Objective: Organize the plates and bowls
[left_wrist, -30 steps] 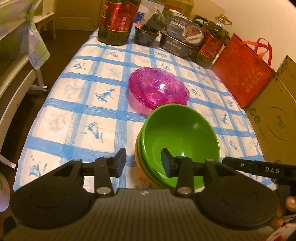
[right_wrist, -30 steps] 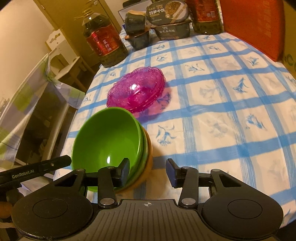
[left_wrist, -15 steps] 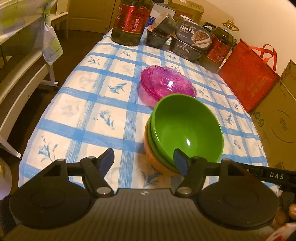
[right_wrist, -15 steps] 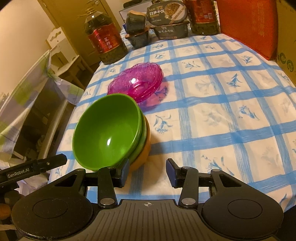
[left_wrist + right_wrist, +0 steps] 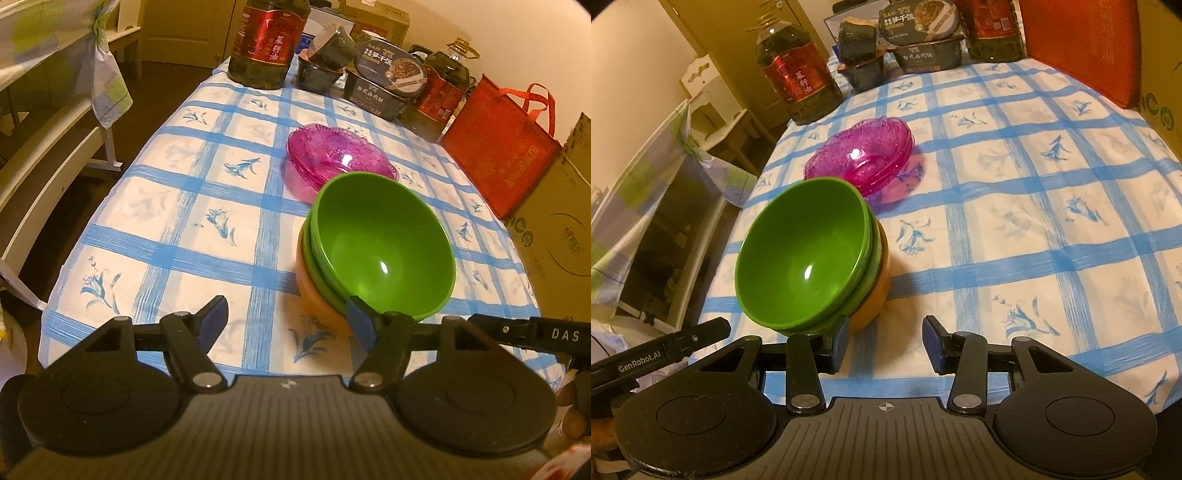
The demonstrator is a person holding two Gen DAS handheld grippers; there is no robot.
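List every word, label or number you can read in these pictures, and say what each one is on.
"DAS": on the black bar at the lower right of the left wrist view.
"GenRobot.AI": on the black bar at the lower left of the right wrist view.
Oil bottle: red label with Chinese characters, too blurred to read.
Meal boxes: Chinese print, too small.
Red bag: faint lettering, unreadable.
Cardboard box: round marks, unreadable.

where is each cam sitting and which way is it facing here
Left wrist: on the left tongs, angled down over the blue-checked tablecloth; stacked green plastic bowls lie to the right; open fingers and a fingertip at the right edge show.
Right wrist: on the right tongs, same tilt; the bowls lie to the left; empty parted fingers show.
Shared: the bowls and ribbed magenta glass dishes.
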